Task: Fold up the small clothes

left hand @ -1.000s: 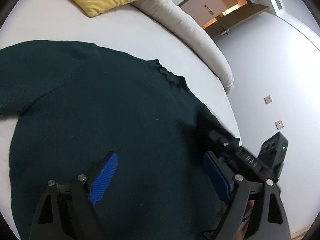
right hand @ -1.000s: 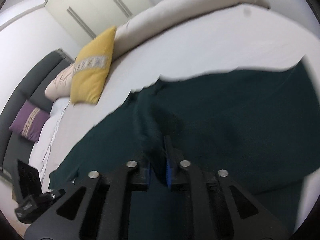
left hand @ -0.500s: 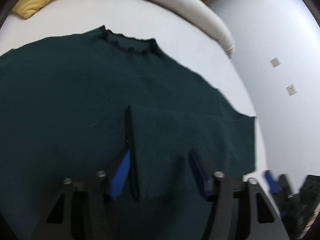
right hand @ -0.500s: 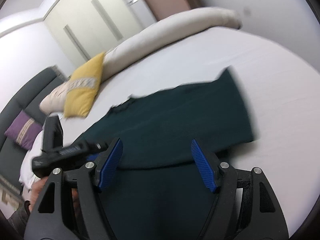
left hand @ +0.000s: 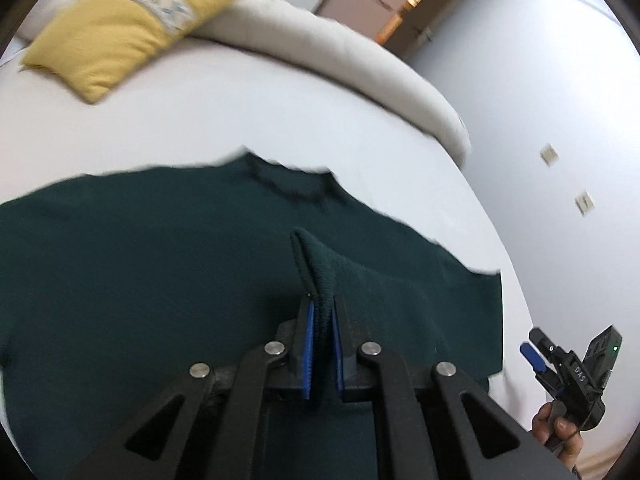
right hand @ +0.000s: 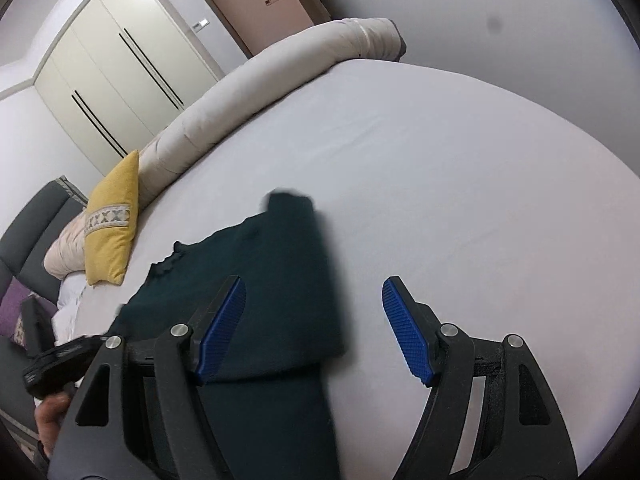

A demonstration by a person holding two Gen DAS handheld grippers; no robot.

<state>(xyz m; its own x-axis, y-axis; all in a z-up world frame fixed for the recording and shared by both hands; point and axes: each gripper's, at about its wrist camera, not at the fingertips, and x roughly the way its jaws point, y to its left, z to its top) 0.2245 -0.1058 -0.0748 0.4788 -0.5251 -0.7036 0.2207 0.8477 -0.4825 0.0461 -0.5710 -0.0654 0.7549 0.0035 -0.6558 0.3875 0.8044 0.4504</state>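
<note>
A dark green knit sweater [left hand: 140,264] lies flat on the white bed, neck hole [left hand: 288,184] toward the pillows. Its right sleeve is folded across the body. My left gripper [left hand: 320,320] is shut on the ribbed sleeve cuff [left hand: 316,268] and holds it just above the sweater's middle. My right gripper [right hand: 312,328] is open and empty, above the sweater's right edge [right hand: 280,280], its left pad over the cloth and its right pad over bare sheet. It also shows in the left wrist view [left hand: 560,364], at the lower right.
A yellow cushion [left hand: 128,24] and a long cream bolster [left hand: 340,56] lie at the bed's far side. The white sheet [right hand: 460,184] spreads to the right of the sweater. A wall with sockets [left hand: 584,204] stands right of the bed; wardrobes [right hand: 120,64] behind.
My right gripper let go of the sleeve, opened and pulled back to the right. My left gripper closed on the sleeve cuff lying across the sweater's body.
</note>
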